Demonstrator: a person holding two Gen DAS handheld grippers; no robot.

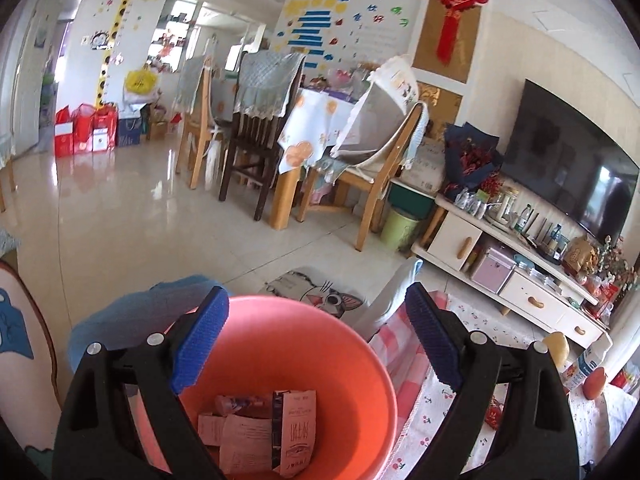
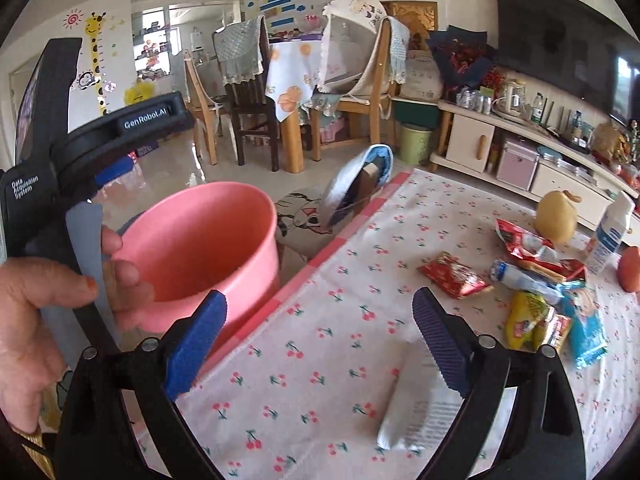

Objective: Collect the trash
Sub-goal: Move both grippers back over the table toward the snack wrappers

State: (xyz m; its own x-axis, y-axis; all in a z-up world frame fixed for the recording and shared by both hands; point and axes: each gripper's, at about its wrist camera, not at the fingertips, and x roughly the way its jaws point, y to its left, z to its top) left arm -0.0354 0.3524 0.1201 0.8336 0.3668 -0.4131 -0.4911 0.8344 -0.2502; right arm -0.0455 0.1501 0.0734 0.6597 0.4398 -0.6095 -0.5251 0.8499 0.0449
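Living room behind: dining chairs, a TV (image 1: 568,160) on the right wall, a cherry-print cloth over the desk (image 2: 320,312).

Your left gripper (image 1: 316,340) hangs over the pink bucket (image 1: 360,360), fingers spread wide, nothing between them. The bucket's mouth sits right under it. At the bottom of the bucket lie a brown carton (image 1: 294,428) and some folded paper slips (image 1: 240,440).

In the right wrist view the bucket (image 2: 200,248) stands off the left edge of the desk, and your left hand (image 2: 60,300) on the other gripper's handle is right beside its rim; can't tell whether the fingers touch it.

Your right gripper (image 2: 316,340) is over the desk with its jaws apart. A white paper packet (image 2: 420,408) lies flat on the cloth close under the right finger, not clamped; can't tell whether it touches.

Rest of the trash is at the far right of the desk, bunched together:
- red snack wrapper (image 2: 454,274), a bit apart on the left
- second red wrapper (image 2: 528,246), torn open
- yellow packet (image 2: 528,316)
- blue packet (image 2: 586,328)

Behind them stand a pear (image 2: 556,216) and a white bottle (image 2: 612,232).
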